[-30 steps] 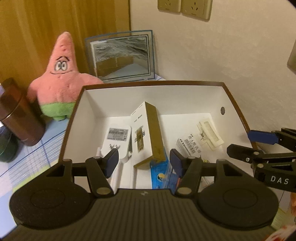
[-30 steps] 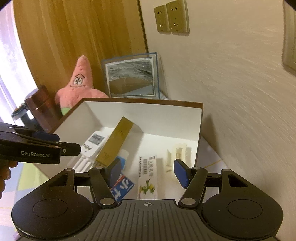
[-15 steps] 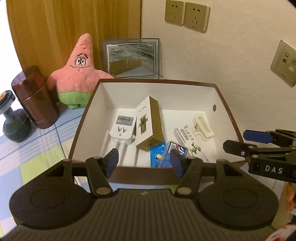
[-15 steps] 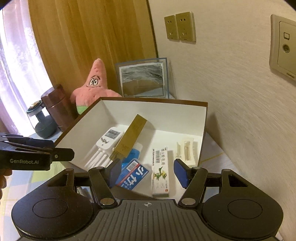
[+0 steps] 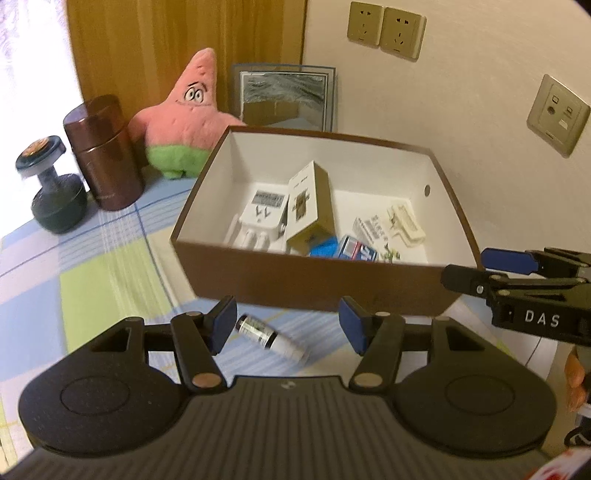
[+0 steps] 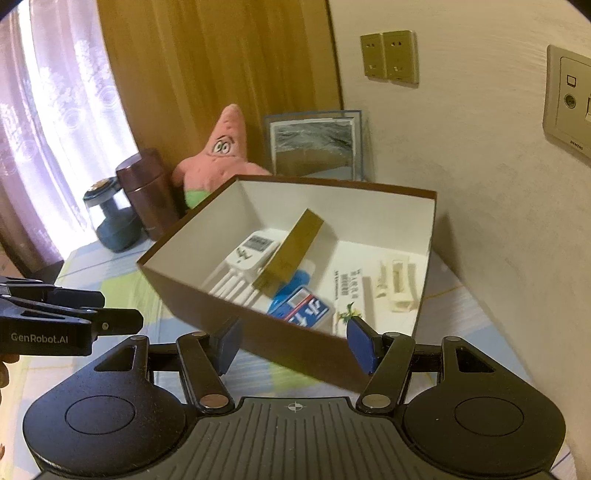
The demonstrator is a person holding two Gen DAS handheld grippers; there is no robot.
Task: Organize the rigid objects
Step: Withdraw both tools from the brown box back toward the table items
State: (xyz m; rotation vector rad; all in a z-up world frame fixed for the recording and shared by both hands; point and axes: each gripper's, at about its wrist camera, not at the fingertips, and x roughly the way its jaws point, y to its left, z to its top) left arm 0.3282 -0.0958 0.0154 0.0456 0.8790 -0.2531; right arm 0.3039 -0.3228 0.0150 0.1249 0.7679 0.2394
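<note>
A brown box (image 5: 321, 284) with a white inside holds a white power adapter (image 5: 264, 210), a gold-and-white carton (image 5: 308, 206), a blue pack (image 5: 358, 251), a white medicine box (image 5: 373, 230) and a white plastic clip (image 5: 404, 223). A small white bottle (image 5: 271, 338) lies on the cloth in front of the box. My left gripper (image 5: 288, 326) hangs open above that bottle, nothing between its fingers. At the box's right corner, my right gripper (image 5: 467, 267) is open and empty. In the right wrist view it (image 6: 295, 345) faces the box (image 6: 295, 343), with the left gripper (image 6: 118, 310) off to the left.
A pink star plush (image 5: 184, 122), a brown canister (image 5: 105, 155) and a dark dumbbell (image 5: 51, 192) stand left of the box. A framed picture (image 5: 284, 98) leans on the wall behind it. Checked cloth (image 5: 92, 258) covers the table. Wall sockets (image 5: 384, 29) sit above.
Both grippers have drawn back from over the box toward its near side. The box now sits farther off, and the small bottle has come into the left wrist view.
</note>
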